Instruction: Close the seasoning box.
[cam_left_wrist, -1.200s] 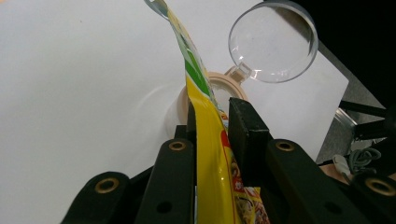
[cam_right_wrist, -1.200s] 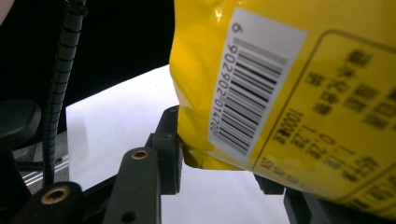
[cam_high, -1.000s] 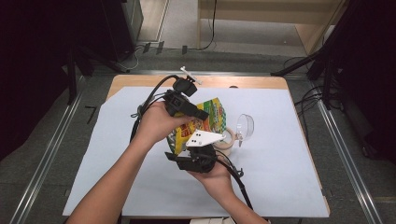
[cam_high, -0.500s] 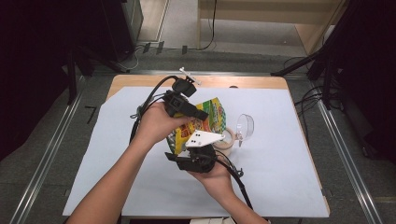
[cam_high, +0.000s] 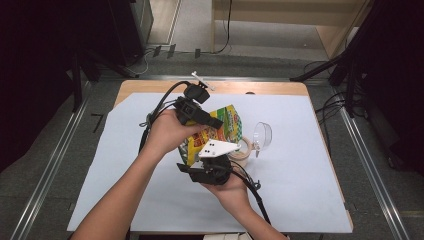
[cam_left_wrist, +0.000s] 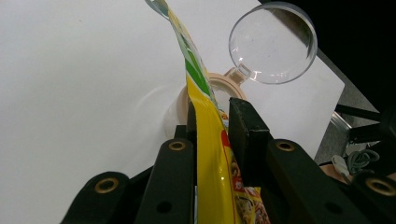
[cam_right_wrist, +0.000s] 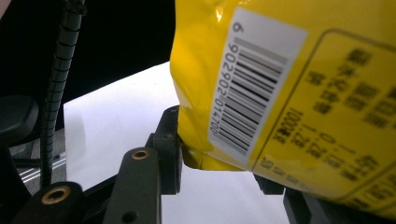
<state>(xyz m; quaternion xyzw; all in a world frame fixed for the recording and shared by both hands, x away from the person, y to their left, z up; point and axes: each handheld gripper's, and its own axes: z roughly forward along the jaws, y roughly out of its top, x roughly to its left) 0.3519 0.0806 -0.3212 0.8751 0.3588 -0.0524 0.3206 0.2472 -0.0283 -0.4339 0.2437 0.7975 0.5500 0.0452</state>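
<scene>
Left claw (cam_left_wrist: 212, 126) pinches the yellow snack bag (cam_high: 220, 131) edge between both jaws; right claw (cam_right_wrist: 219, 154) grips its lower corner, above the surface (cam_high: 310, 190).

Glossy yellow snack bag (cam_high: 220, 131) with green and red print, barcode label on its back, held upright over the white sheet, beside a beige-based container (cam_high: 244, 150) with open clear lid (cam_high: 262, 136).
</scene>
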